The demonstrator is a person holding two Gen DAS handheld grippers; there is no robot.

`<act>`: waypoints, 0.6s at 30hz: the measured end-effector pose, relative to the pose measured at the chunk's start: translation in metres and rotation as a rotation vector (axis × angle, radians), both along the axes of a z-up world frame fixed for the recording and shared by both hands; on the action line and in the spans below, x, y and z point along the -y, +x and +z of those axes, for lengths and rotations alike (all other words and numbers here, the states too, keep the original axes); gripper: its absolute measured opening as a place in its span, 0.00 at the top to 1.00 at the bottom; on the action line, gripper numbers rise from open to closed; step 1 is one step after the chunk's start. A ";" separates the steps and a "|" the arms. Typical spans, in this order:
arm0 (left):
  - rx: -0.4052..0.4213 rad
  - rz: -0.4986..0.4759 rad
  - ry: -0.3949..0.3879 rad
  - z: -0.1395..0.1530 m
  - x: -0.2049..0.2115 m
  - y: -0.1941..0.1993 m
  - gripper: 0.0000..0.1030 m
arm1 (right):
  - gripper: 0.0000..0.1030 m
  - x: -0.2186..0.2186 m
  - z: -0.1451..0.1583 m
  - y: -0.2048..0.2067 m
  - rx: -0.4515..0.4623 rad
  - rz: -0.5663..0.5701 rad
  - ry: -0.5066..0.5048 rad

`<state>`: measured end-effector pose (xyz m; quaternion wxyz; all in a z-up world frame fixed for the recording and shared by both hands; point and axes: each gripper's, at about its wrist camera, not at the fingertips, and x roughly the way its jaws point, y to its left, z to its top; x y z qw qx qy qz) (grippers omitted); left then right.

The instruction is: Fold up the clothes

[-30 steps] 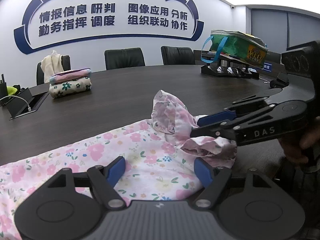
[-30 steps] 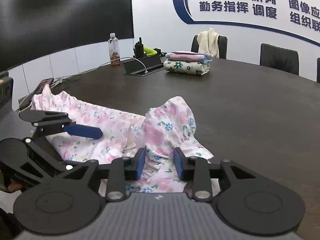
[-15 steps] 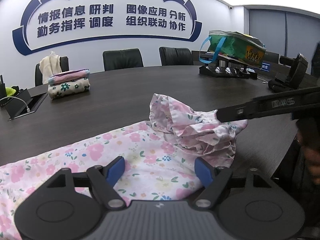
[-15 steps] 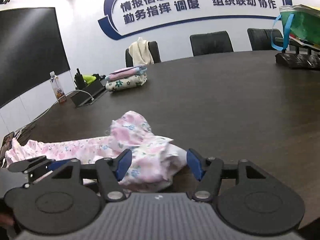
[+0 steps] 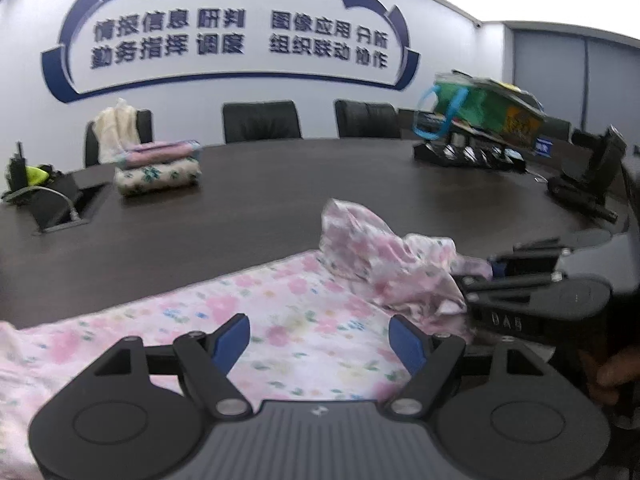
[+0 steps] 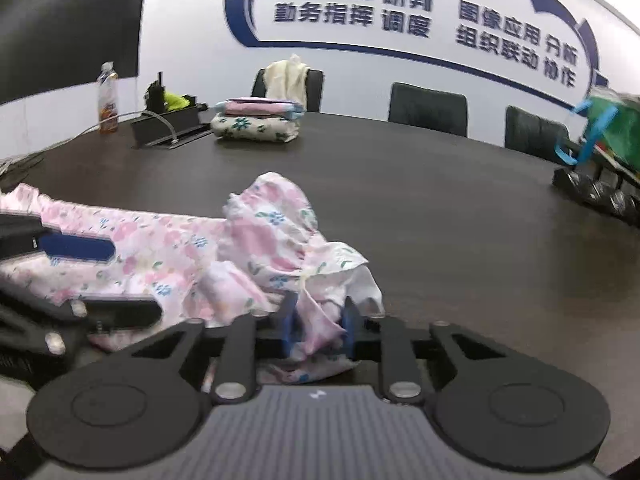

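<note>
Floral garment point(image 6: 168, 248) spread flat along the near edge of the dark table point(image 6: 440, 208), one end bunched into a crumpled heap. Right gripper point(image 6: 316, 326) closing on that bunched end, cloth between the blue pads. Left gripper point(image 5: 320, 340) spread wide over the flat part, gripping nothing. Folded clothes point(image 6: 256, 122) stacked toward the far edge.
</note>
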<state>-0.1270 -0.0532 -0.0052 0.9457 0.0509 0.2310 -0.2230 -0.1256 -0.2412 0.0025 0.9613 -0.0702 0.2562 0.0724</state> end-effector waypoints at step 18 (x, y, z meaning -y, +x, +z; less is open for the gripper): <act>-0.008 0.235 -0.171 0.014 -0.110 -0.014 0.27 | 0.85 -0.150 -0.018 -0.053 0.285 0.356 -1.117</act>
